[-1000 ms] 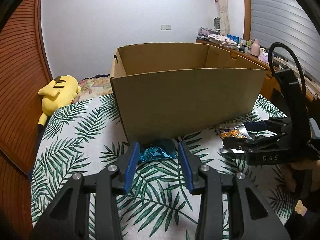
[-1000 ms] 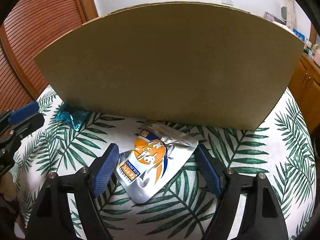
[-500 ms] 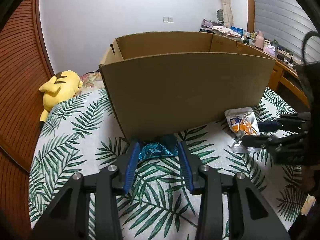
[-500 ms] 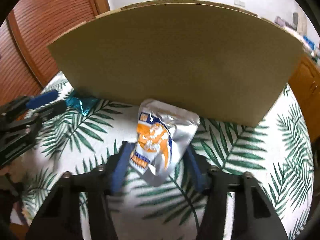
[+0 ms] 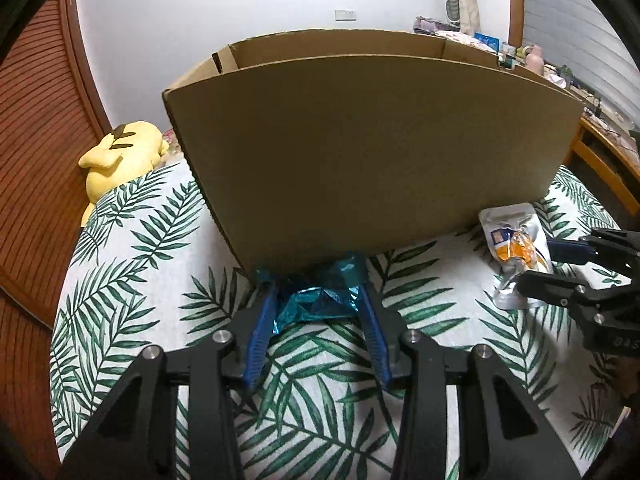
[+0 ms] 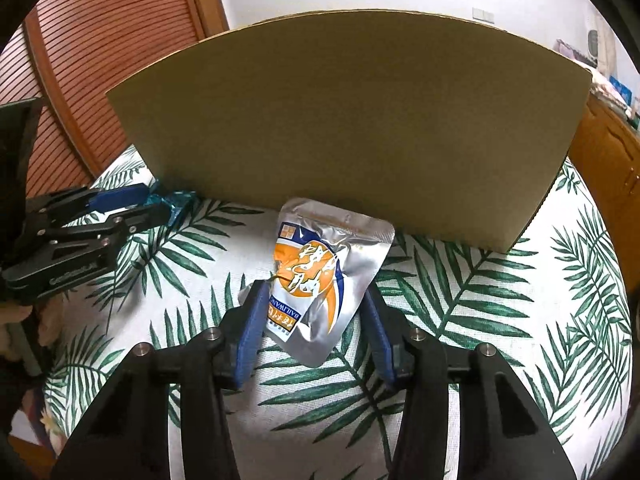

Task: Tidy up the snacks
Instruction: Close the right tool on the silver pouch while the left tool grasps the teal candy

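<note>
A large open cardboard box [image 5: 372, 144] stands on a palm-leaf bedspread [image 5: 132, 264]. My left gripper [image 5: 318, 292] has its blue fingers around a crumpled blue foil snack [image 5: 320, 296] at the foot of the box, pads touching its sides. My right gripper [image 6: 314, 292] is shut on a silver and orange snack pouch [image 6: 320, 276], which is tilted up off the bedspread just in front of the box [image 6: 352, 120]. The pouch [image 5: 512, 240] and right gripper [image 5: 560, 264] show at the right of the left wrist view. The left gripper [image 6: 132, 204] with the blue snack [image 6: 172, 200] shows at the left of the right wrist view.
A yellow plush toy [image 5: 120, 152] lies at the bed's far left by a slatted wooden wall [image 5: 36, 148]. A wooden desk with clutter [image 5: 600, 136] stands to the right, behind the box. A wooden cabinet [image 6: 608, 152] is right of the bed.
The right gripper closed on the pouch and raised it. The left gripper moved forward so its fingers now flank the blue foil snack against the box.
</note>
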`<state>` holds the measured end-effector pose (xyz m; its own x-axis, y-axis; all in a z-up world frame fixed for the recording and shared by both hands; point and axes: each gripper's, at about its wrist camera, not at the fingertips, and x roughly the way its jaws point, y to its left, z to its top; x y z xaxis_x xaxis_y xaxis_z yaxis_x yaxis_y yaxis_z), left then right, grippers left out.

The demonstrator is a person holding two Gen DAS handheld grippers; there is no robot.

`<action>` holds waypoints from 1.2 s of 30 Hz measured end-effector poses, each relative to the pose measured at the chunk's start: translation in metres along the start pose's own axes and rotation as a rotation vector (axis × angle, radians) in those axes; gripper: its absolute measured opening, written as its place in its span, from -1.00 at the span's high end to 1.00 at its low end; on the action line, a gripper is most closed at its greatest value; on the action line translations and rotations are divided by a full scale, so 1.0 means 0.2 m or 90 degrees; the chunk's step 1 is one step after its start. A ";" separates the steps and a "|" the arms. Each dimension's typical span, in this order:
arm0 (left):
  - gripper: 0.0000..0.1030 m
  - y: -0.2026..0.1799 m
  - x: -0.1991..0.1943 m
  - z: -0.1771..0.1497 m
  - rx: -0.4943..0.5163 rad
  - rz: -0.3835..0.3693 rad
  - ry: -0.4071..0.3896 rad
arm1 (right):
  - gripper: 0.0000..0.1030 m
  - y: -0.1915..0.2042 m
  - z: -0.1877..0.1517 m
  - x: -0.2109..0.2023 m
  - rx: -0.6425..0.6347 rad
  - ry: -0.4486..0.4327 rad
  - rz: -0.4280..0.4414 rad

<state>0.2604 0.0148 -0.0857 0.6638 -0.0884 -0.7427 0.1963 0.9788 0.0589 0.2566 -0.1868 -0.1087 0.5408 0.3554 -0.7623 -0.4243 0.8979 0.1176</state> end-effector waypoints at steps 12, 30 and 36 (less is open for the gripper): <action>-0.05 -0.01 0.08 0.01 -0.005 0.011 0.028 | 0.07 0.00 -0.01 0.00 -0.001 -0.001 0.003; 0.01 0.04 0.08 -0.01 -0.057 -0.016 0.033 | 0.07 0.00 -0.01 0.00 -0.002 -0.001 0.003; 0.28 0.04 0.05 -0.04 -0.054 -0.028 0.026 | 0.07 0.00 -0.01 0.00 -0.002 -0.001 0.003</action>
<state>0.2628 0.0235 -0.0972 0.6260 -0.1251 -0.7697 0.1617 0.9864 -0.0288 0.2550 -0.1867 -0.1089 0.5406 0.3599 -0.7604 -0.4286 0.8956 0.1192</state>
